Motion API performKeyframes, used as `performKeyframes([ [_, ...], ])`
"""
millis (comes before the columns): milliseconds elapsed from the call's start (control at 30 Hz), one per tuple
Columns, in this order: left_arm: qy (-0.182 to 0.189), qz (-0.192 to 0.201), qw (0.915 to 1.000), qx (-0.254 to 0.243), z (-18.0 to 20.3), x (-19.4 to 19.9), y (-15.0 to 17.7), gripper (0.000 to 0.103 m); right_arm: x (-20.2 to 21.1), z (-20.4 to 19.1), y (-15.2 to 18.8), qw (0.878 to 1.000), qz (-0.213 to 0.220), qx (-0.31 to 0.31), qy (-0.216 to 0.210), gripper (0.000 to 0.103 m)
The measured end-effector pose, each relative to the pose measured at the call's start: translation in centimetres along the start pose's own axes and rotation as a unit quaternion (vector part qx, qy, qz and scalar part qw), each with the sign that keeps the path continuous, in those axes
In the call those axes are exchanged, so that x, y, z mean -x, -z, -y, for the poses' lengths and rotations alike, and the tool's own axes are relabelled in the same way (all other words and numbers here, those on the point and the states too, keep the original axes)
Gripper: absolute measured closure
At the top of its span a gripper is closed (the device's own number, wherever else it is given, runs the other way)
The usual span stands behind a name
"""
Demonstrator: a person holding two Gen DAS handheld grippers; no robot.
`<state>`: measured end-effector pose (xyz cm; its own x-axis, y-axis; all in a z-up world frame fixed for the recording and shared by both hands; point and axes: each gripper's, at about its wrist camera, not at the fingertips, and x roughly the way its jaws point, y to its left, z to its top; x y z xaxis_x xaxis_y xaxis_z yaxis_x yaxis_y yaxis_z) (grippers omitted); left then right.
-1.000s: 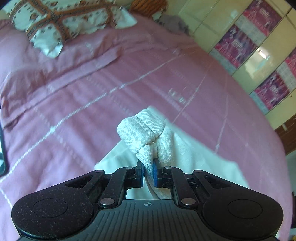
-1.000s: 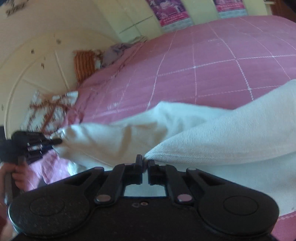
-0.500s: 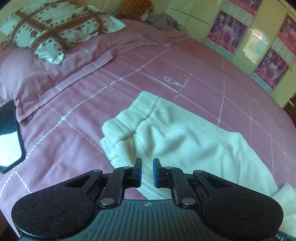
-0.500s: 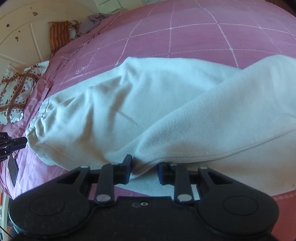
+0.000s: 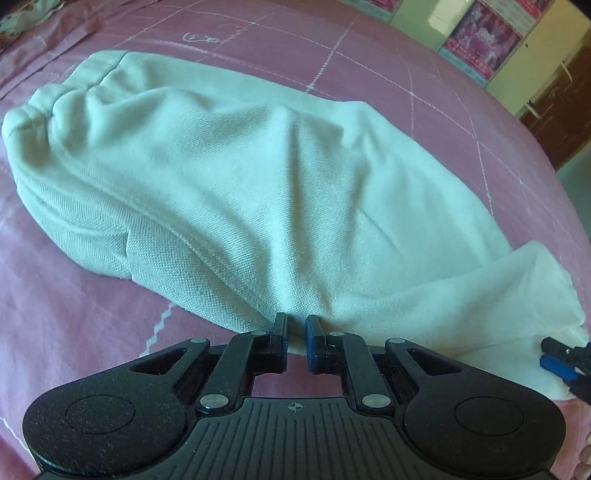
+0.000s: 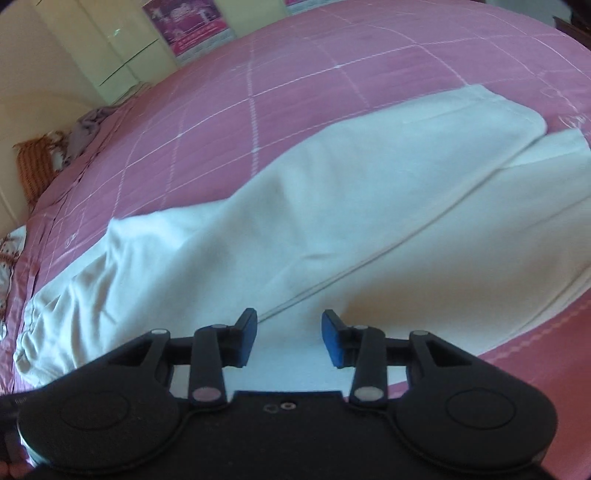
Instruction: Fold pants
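**Pants spread on a pink bed**

Pants [image 5: 280,192] of white, woven cloth lie lengthwise on a pink bedspread [image 6: 295,74] crossed by thin white grid lines; pale cupboards with posters [image 6: 184,22] stand behind. The left gripper [image 5: 296,332], fingers slightly parted, holds nothing at the near edge. The right gripper [image 6: 289,334], spread wide, hangs over the legs, empty.

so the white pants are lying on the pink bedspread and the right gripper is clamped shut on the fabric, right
Not quite. The white pants do lie on the pink bedspread, but the right gripper is not clamped shut on the fabric: the right wrist view shows its jaws wide apart over the cloth, with nothing pinched between them.
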<state>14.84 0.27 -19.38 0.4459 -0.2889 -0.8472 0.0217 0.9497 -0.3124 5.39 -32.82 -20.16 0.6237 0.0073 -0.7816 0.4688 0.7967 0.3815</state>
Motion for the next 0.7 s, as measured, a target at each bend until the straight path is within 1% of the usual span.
performKeyframes([
  [67,0.004,-0.008,0.9999,0.011,-0.3,0.2,-0.1,0.093,-0.6,1.7,-0.8,1.0,0.0,-0.026,0.005,0.066],
  [133,0.005,-0.014,0.9997,0.018,-0.8,0.0,-0.3,0.093,-1.5,3.0,-1.5,0.999,0.004,-0.053,0.005,0.07],
  [200,0.003,-0.015,0.9996,0.023,-0.7,0.1,-0.2,0.093,-2.2,3.8,-2.2,0.997,0.018,-0.077,0.008,0.072],
  [267,-0.005,-0.013,0.9998,0.017,-0.3,0.3,0.0,0.093,-2.9,4.3,-3.0,0.994,0.036,-0.101,0.015,0.073],
  [333,-0.015,-0.011,0.9998,0.009,0.0,0.1,-0.2,0.093,-3.7,4.8,-3.5,0.991,0.047,-0.124,0.023,0.081],
  [400,-0.019,-0.01,0.9998,0.006,0.2,0.2,-0.1,0.093,-4.0,5.2,-3.5,0.989,0.053,-0.137,0.024,0.086],
  [433,-0.02,-0.01,0.9997,0.005,0.1,0.2,-0.1,0.093,-3.9,5.2,-3.4,0.989,0.056,-0.137,0.022,0.092],
  [500,-0.022,-0.01,0.9997,0.002,0.3,0.3,-0.1,0.093,-2.4,5.1,-3.0,0.989,0.076,-0.124,0.013,0.096],
  [600,-0.027,-0.007,0.9995,-0.013,0.6,0.2,0.0,0.093,2.4,4.1,-2.6,0.989,0.131,-0.065,0.0,0.097],
  [633,-0.029,-0.006,0.9994,-0.018,0.8,0.0,-0.2,0.093,3.8,4.0,-2.2,0.989,0.14,-0.045,-0.002,0.097],
  [700,-0.031,-0.004,0.9992,-0.025,0.9,-0.2,-0.2,0.093,5.5,4.5,-0.7,0.991,0.135,-0.026,-0.001,0.097],
])
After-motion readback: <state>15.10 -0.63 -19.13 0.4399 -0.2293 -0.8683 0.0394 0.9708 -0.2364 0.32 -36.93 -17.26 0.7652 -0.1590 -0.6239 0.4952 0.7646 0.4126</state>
